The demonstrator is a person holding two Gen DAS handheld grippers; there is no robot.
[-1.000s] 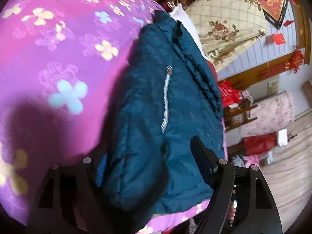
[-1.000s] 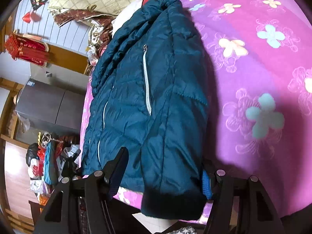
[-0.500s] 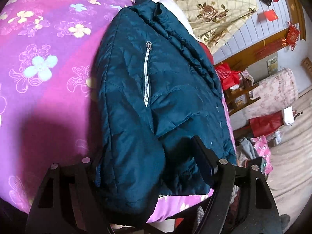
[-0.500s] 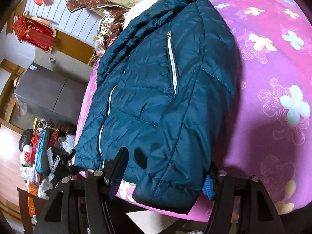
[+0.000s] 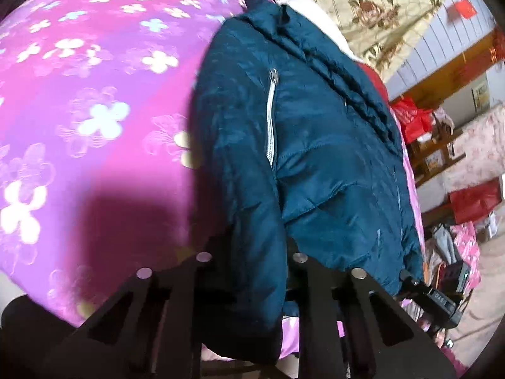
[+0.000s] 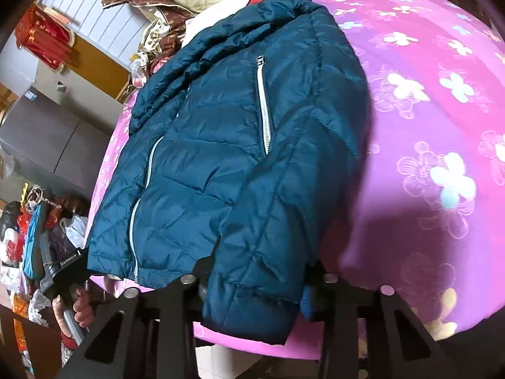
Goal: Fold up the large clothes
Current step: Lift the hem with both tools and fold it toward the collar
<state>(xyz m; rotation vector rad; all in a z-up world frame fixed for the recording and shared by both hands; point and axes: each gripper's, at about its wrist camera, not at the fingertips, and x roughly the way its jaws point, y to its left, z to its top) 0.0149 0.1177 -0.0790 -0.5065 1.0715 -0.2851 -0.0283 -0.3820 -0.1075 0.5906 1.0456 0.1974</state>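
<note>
So far the jacket (image 6: 221,145) lies on the bedspread (image 6: 426,126) with both sleeves folded in; each gripper, left (image 5: 249,271) and right (image 6: 255,284), has just closed on a cuff, and the main fold remains.

Flowered pink bed (image 6: 442,120), teal jacket (image 6: 221,145) (flat)

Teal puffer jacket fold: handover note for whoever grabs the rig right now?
Left gripper: jaws have just closed on the sleeve cuff at the jacket's near edge.
Right gripper: jaws have just been closing on the other sleeve cuff, pads pressing on it.
Teal puffer jacket: lies front up on the pink floral bedspread, collar at the far end, both sleeves lying along its sides, hem near the bed edge.
Done: jacket spread out, both cuffs gripped.
Left: probably bring the sleeves in across the chest, then fold the body; no fold is made yet.
</note>
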